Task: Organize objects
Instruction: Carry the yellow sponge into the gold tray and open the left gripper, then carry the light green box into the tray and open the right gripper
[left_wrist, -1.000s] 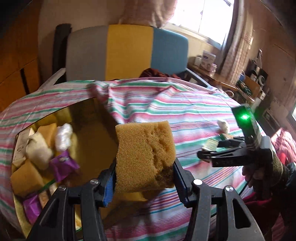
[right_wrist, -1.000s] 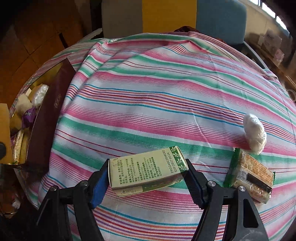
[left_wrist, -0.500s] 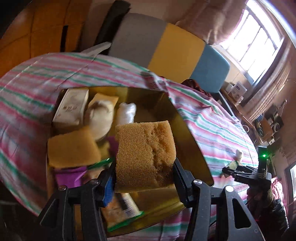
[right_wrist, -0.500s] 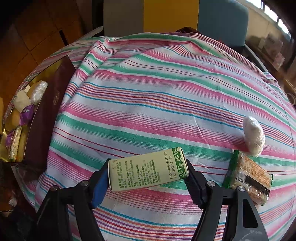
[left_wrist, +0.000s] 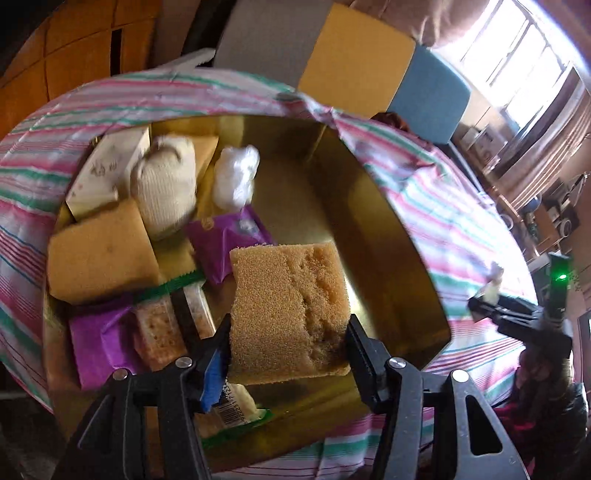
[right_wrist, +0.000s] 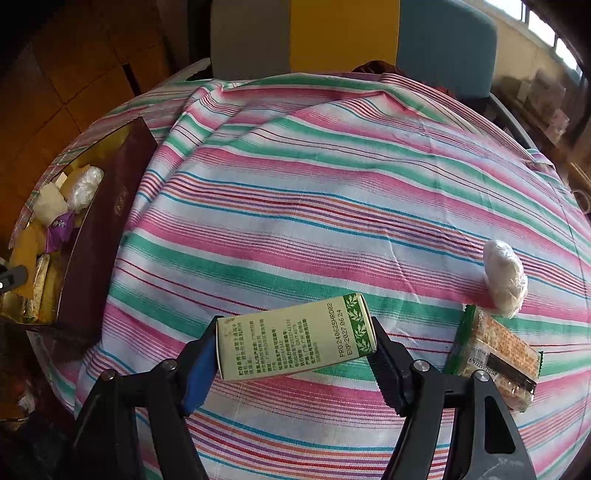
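Left tongs grip sponge over box | lower toward bare 2 o'clock floor before releasing | right tongs grip carton

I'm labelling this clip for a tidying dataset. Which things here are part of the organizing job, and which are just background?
Part of the job:
- sponge in the left gripper
- green carton in the right gripper
- gold box holding sorted items
- cracker pack
- white wrapped bundle

Just lying about:
- striped cloth
- colour-block chair
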